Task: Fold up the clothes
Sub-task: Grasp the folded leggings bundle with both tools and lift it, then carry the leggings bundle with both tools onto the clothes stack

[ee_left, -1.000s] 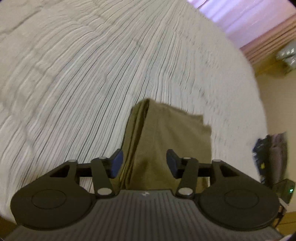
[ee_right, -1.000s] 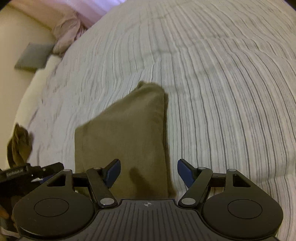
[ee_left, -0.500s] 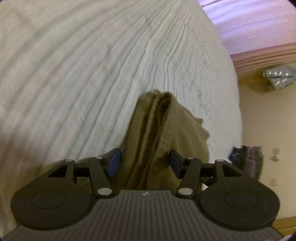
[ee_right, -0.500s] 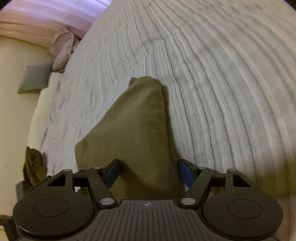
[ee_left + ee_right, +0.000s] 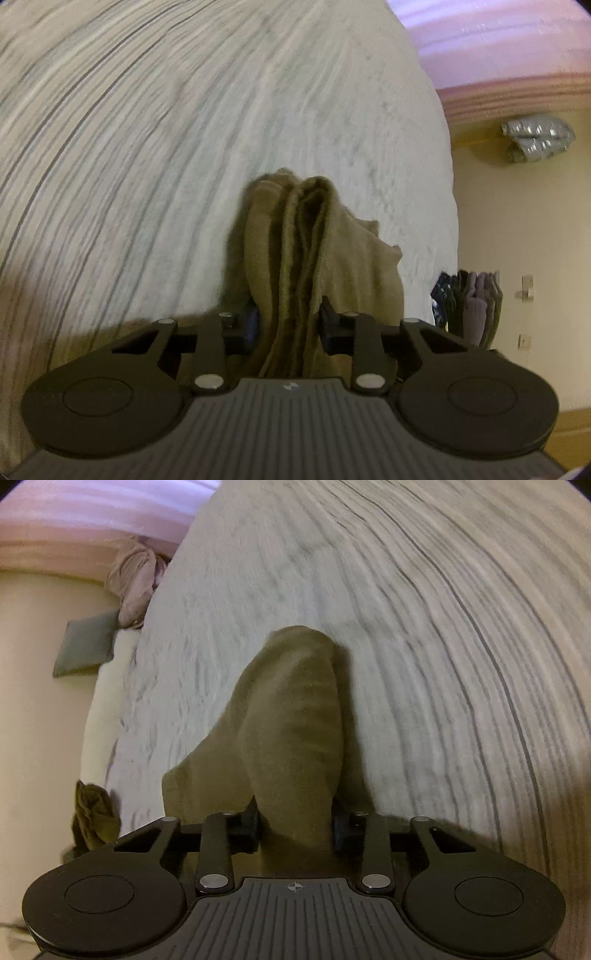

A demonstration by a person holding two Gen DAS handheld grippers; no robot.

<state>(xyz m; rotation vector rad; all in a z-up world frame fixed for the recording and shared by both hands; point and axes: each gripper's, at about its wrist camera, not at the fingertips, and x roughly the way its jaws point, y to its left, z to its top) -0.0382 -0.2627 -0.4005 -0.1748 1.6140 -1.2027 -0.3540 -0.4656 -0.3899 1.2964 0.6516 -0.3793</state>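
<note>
Left wrist view: the left tool is clenched on the near end of the olive garment, its pads pressing a bunch of several stacked layers. The garment lies on the striped bed cover, running away from the tool toward the middle of the bed. To lift cleanly, I judge all those layers should be kept inside the pinch so none slips out and spoils the fold

Right wrist view: the right tool is closing on the garment's other near corner, with the rounded folded edge between its pads and already squeezed there. The garment reaches away from the tool across the bed cover. Best to let the grip finish before raising, then move both tools together and level so the edge stays straight
</note>
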